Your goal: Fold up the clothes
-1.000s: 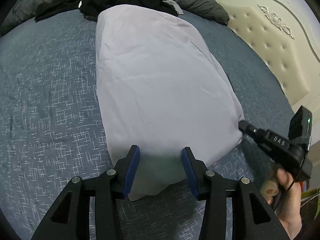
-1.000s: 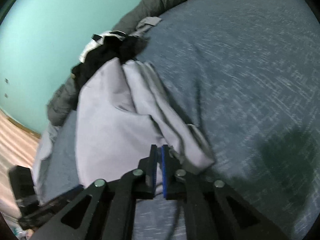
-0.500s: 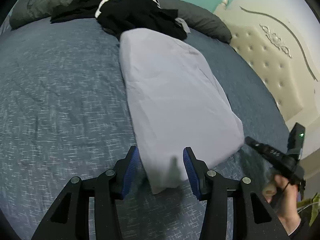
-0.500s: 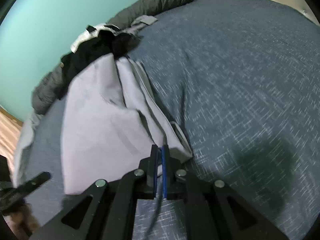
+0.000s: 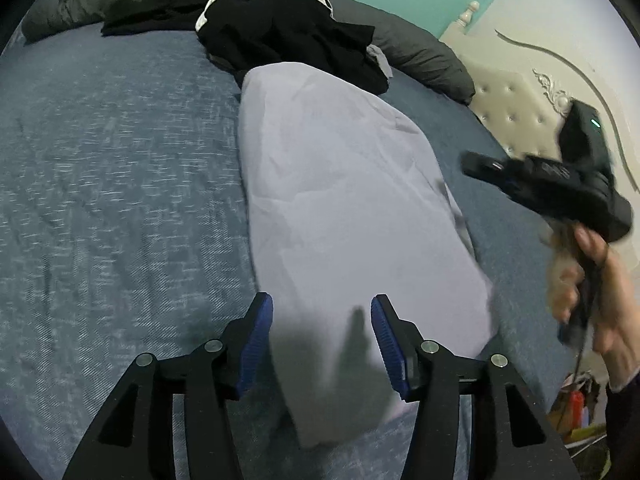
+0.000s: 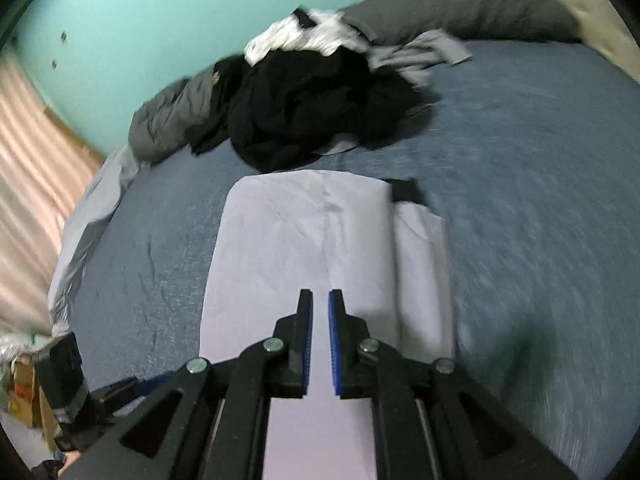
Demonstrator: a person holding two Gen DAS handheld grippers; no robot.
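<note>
Left gripper is held spread above the near end of the folded lilac garment, nothing pinched; its jaws have just been widening. Right gripper, parted by a narrow slit, has just been opening, empty. Garment is laid mid-bed. No writing can be read.

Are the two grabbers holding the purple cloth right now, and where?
No, nothing is held. The left gripper is open above the purple cloth, and the right gripper, jaws just parting, has nothing between them.
</note>
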